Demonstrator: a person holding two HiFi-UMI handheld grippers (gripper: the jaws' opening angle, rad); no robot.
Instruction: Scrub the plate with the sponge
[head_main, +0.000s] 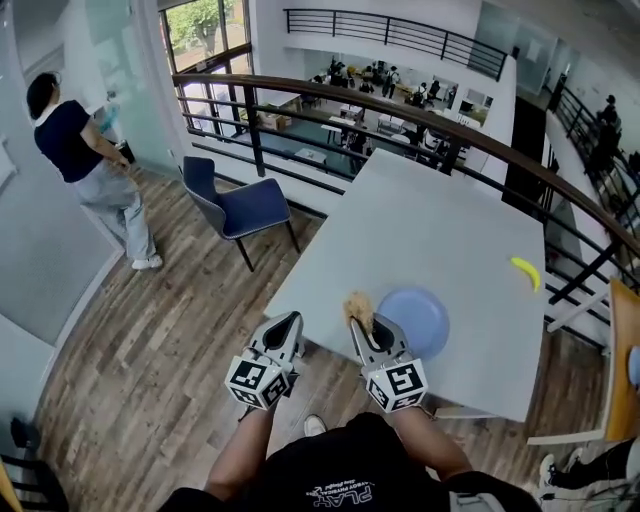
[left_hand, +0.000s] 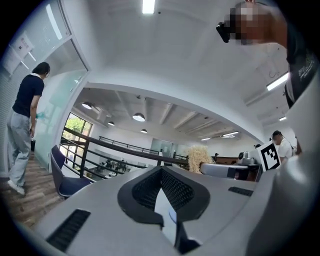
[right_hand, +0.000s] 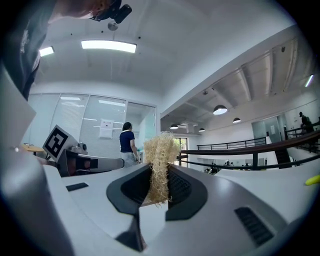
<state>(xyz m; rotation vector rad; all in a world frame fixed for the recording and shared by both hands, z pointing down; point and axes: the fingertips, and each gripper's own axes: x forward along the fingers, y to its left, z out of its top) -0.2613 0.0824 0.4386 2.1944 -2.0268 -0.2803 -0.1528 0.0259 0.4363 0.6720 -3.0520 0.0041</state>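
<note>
The grey table (head_main: 430, 230) carries a round blue plate (head_main: 425, 318) near its front edge. The right gripper (head_main: 362, 322) sits at the plate's 8 o'clock, its body overlapping the rim in the head view. Its jaws are clamped on the straw-coloured fibrous sponge (head_main: 358, 304), whose tuft sticks out past the tips at the plate's 9 o'clock; whether the sponge touches the plate cannot be told. The left gripper (head_main: 286, 330) hangs at 9 o'clock from the right one, just off the table's edge, jaws together with nothing between them. A yellow banana (head_main: 526, 272) lies at the plate's 2 o'clock, well apart.
</note>
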